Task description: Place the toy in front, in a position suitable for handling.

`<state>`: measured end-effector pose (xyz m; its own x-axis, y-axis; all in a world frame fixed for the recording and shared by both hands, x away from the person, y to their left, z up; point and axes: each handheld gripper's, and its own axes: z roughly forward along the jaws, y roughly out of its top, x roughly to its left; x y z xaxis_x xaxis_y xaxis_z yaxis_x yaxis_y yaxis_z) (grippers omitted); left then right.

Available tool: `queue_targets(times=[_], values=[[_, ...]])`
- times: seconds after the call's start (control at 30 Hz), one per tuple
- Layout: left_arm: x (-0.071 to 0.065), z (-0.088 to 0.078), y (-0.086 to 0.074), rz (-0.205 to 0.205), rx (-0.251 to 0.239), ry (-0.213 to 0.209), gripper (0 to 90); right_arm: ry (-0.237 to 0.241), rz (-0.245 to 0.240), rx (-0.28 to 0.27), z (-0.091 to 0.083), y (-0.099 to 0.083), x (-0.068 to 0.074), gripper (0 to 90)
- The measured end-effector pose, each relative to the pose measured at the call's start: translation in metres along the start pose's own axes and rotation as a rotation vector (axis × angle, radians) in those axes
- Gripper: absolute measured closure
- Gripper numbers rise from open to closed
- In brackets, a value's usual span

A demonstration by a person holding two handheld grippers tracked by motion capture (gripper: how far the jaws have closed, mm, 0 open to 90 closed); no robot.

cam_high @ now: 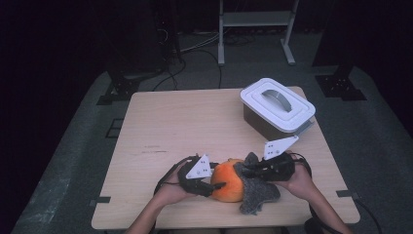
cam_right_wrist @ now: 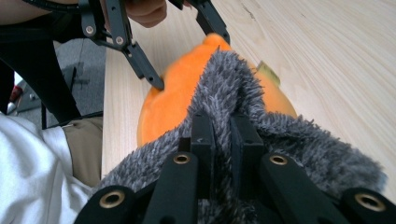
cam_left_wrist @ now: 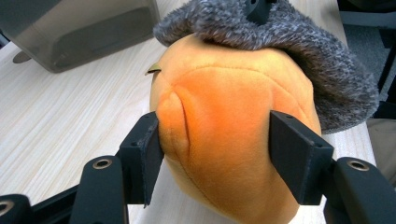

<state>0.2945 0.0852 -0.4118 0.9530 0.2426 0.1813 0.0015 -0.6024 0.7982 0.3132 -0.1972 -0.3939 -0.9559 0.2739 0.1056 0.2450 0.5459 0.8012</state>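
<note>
An orange plush ball (cam_high: 228, 183) lies near the table's front edge. My left gripper (cam_high: 218, 185) is shut on it, its two black pads pressed into the plush ball's (cam_left_wrist: 224, 140) sides. A grey fuzzy cloth (cam_high: 257, 191) drapes over the ball's right side and onto the table. My right gripper (cam_high: 242, 169) is shut on a fold of that grey cloth (cam_right_wrist: 224, 100), holding it over the top of the orange ball (cam_right_wrist: 168, 102). In the left gripper view the cloth (cam_left_wrist: 289, 42) caps the ball's upper part. The left gripper (cam_right_wrist: 187, 60) shows beyond the ball in the right gripper view.
A grey box with a white handled lid (cam_high: 276, 103) stands at the table's back right; its wall (cam_left_wrist: 84, 32) is close behind the ball. Bare wooden tabletop (cam_high: 175, 126) stretches to the left and back. The person's trouser leg and white sleeve (cam_right_wrist: 42, 163) are off the front edge.
</note>
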Motion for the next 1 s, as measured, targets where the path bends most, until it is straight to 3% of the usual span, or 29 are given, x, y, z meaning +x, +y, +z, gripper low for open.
queue_targets(times=[0.2, 0.37, 0.57, 0.73, 0.9, 1.0], values=[[-0.003, 0.002, 0.002, 0.025, 0.004, -0.006, 37.5, -0.014, -0.033, -0.038, -0.002, 0.008, 0.008, 80.6], [-0.003, 0.000, -0.002, 0.028, 0.012, -0.005, 37.1, -0.004, -0.059, -0.044, 0.010, 0.023, 0.010, 80.4], [-0.001, -0.002, -0.005, 0.012, 0.000, -0.014, 37.3, 0.017, -0.027, -0.048, 0.013, 0.010, 0.007, 80.6], [-0.004, 0.000, -0.001, 0.015, -0.004, -0.016, 37.2, -0.014, -0.003, -0.024, 0.000, 0.001, 0.004, 80.7], [-0.006, 0.002, 0.001, 0.032, -0.012, -0.021, 36.9, -0.014, -0.058, -0.028, 0.001, 0.023, 0.009, 80.7], [-0.003, 0.002, -0.003, 0.015, -0.001, -0.016, 35.1, -0.024, -0.099, 0.017, 0.014, 0.030, 0.010, 80.8]])
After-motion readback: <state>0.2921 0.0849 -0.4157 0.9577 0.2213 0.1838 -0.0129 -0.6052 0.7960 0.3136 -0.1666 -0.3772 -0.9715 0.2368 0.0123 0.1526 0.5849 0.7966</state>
